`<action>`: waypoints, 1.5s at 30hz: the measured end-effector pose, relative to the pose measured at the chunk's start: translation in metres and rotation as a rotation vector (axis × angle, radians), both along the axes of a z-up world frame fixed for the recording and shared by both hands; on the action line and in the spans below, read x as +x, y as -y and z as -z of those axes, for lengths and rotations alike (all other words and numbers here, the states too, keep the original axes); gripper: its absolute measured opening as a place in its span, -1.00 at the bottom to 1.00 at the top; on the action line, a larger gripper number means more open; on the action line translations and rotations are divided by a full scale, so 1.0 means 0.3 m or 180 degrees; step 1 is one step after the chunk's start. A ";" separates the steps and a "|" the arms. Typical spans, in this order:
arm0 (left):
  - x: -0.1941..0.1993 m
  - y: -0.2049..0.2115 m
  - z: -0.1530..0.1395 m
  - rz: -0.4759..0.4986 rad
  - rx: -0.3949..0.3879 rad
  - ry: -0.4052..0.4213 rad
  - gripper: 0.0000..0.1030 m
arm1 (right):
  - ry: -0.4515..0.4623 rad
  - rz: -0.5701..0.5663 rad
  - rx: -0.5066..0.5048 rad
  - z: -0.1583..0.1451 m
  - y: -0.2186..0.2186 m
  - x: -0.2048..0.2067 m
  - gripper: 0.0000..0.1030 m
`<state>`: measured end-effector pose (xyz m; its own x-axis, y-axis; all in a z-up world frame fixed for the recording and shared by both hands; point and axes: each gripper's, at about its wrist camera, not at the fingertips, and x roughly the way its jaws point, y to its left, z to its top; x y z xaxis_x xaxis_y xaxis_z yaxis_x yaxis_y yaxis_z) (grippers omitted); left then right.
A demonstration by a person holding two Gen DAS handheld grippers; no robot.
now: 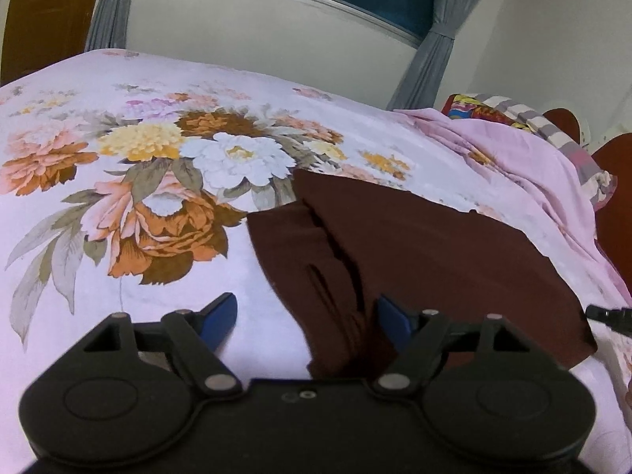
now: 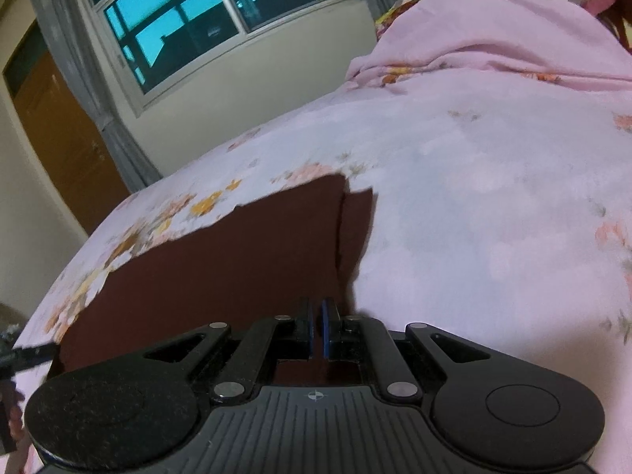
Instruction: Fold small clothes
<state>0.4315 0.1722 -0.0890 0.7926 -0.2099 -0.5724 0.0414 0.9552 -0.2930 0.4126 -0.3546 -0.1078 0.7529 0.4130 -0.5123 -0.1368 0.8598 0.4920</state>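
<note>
Lying on floral bedsheet (image 1: pixel 118 126) by window (image 2: pixel 177 19), maroon garment (image 1: pixel 414 245), left tongs (image 1: pixel 306 316) spread empty, right tongs (image 2: pixel 316 328) pinched shut.

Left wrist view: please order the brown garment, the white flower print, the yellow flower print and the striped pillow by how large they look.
1. brown garment, largest, though nearest the camera.
2. white flower print.
3. yellow flower print.
4. striped pillow; partly hidden and farther away, so its rank against the yellow flower is unsure.

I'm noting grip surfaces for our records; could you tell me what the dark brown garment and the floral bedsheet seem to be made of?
Brown garment: probably a soft matte knit, judging by its limp folds and lack of shine. Floral bedsheet: seemingly thin printed woven cloth, smooth, faintly creased.
</note>
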 end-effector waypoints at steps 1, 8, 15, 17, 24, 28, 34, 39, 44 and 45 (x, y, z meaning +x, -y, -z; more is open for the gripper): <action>0.004 -0.003 0.004 0.0007 -0.0007 -0.0002 0.52 | 0.0012 0.0006 0.0021 -0.003 -0.002 0.013 -0.91; 0.057 -0.025 0.056 0.0041 -0.0297 -0.0096 0.62 | 0.0001 -0.0011 0.0058 0.014 -0.043 0.122 -0.91; 0.112 -0.128 0.088 0.0189 -0.1085 -0.0177 0.52 | -0.0009 -0.0156 0.0197 0.025 -0.018 0.100 -0.91; 0.151 -0.185 0.121 0.0321 -0.1656 -0.0223 0.44 | 0.0059 -0.0204 0.0233 0.014 -0.001 0.063 -0.91; 0.283 -0.250 0.227 0.0632 -0.2447 -0.0416 -0.18 | 0.0047 -0.0103 0.0477 0.049 0.093 0.029 0.46; 0.325 -0.224 0.237 0.0758 -0.2396 -0.0423 -0.24 | 0.0079 0.0000 0.0794 0.070 0.156 0.034 0.74; 0.346 -0.185 0.218 0.0677 -0.1990 -0.0428 -0.73 | 0.0050 0.0143 0.0906 0.094 0.202 0.040 0.74; 0.348 -0.154 0.169 0.0595 -0.1653 -0.0470 -0.85 | 0.0084 0.0250 0.1047 0.092 0.253 0.014 0.74; 0.349 -0.125 0.098 0.0558 -0.1511 -0.0524 -0.85 | 0.0118 0.0460 0.0995 0.076 0.357 -0.045 0.74; 0.352 -0.111 0.077 0.0548 -0.1496 -0.0534 -0.85 | 0.0126 0.0504 0.1013 0.078 0.384 -0.063 0.74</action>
<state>0.5372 0.2054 -0.1122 0.6295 -0.5936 -0.5013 0.1019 0.7027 -0.7041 0.3938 -0.4698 -0.1312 0.8371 0.4238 -0.3459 -0.0384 0.6763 0.7356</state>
